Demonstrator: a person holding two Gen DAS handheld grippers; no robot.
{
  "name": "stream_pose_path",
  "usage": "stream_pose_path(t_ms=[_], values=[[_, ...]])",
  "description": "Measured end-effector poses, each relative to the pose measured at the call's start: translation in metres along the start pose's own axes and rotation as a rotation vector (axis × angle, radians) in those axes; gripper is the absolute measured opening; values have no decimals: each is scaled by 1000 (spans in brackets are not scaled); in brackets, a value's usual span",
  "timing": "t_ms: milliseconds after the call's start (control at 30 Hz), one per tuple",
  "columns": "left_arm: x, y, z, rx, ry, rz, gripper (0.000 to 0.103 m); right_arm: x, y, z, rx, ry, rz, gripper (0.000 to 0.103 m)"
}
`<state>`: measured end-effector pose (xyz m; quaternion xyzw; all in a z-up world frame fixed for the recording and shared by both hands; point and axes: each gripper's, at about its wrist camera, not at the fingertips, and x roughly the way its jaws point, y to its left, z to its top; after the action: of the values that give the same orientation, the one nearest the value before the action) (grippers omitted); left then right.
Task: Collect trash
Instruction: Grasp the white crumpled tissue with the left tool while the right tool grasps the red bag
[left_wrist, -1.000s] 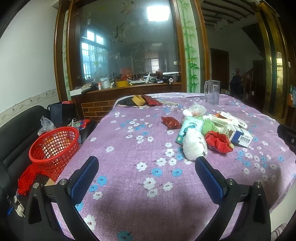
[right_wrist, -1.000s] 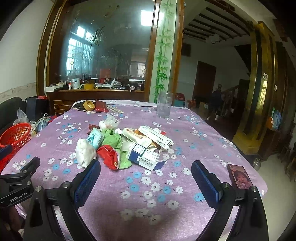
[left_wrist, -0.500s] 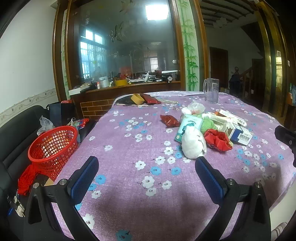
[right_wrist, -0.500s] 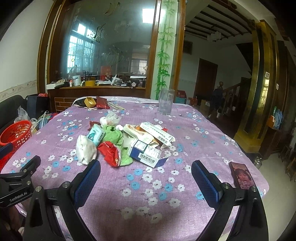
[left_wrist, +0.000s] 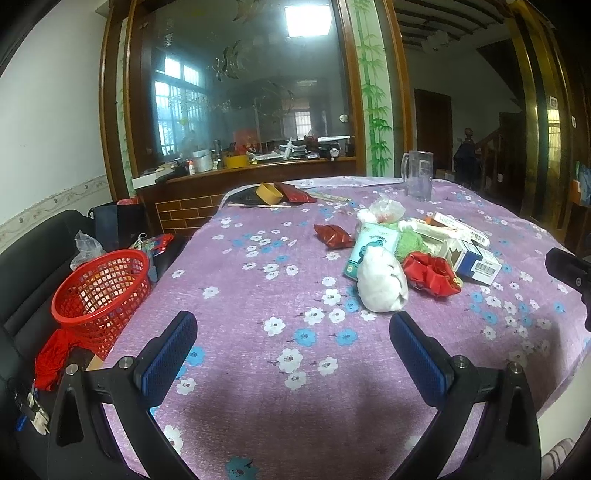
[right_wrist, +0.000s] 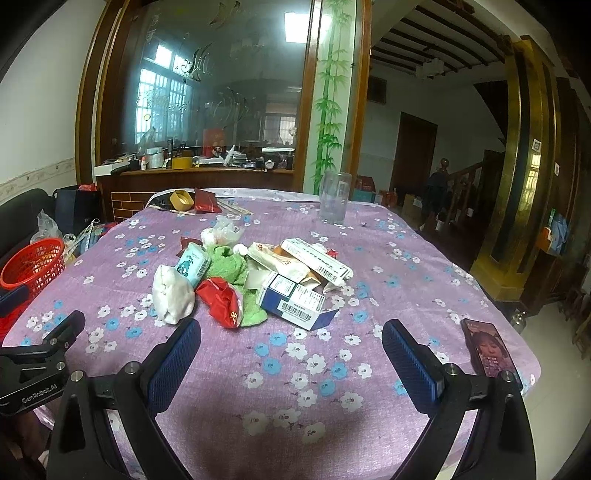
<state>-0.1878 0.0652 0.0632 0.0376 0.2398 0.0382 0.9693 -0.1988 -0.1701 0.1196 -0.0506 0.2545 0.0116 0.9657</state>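
Since a second ago you have only crept both tools closer to the trash pile (right_wrist: 251, 280) mid-worktop (right_wrist: 369, 369); nothing is collected. Your left gripper (left_wrist: 293, 343) and right gripper (right_wrist: 291, 349) hang with fingers wide apart, holding nothing. What sits inside the red basket (left_wrist: 99, 288) beside the worktop is probably scraps, but hard to tell.

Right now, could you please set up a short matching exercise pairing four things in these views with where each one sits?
Things:
1. red basket
2. glass mug
3. phone
4. white bundle

Places:
A. far side of the table
B. near right edge of the table
C. beside the table, off its left edge
D. left end of the trash pile

Pairs: 1-C, 2-A, 3-B, 4-D
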Motion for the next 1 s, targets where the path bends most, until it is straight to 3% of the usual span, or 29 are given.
stream_pose_path(t_ms=[133,267,400,433,533,667,733,767,1000], values=[[9,-1,11,7,46,-75,103,9,-16,4,15,39,144,96],[34,-4,29,-10,124,-155,101,28,-36,4,34,113,231,78],[67,-16,39,-36,231,-228,72,53,-55,1,117,217,341,65],[81,-20,42,-48,279,-258,70,59,-57,1,129,236,360,61],[108,-31,46,-80,351,-311,68,66,-55,2,127,242,378,60],[139,-46,47,-76,408,-309,64,72,-51,5,124,240,390,59],[152,-49,45,-99,447,-346,47,77,-48,6,125,248,396,59],[155,-50,44,-102,459,-360,43,80,-46,7,123,253,402,59],[147,-51,39,-74,414,-362,35,105,-24,13,89,295,431,59]])
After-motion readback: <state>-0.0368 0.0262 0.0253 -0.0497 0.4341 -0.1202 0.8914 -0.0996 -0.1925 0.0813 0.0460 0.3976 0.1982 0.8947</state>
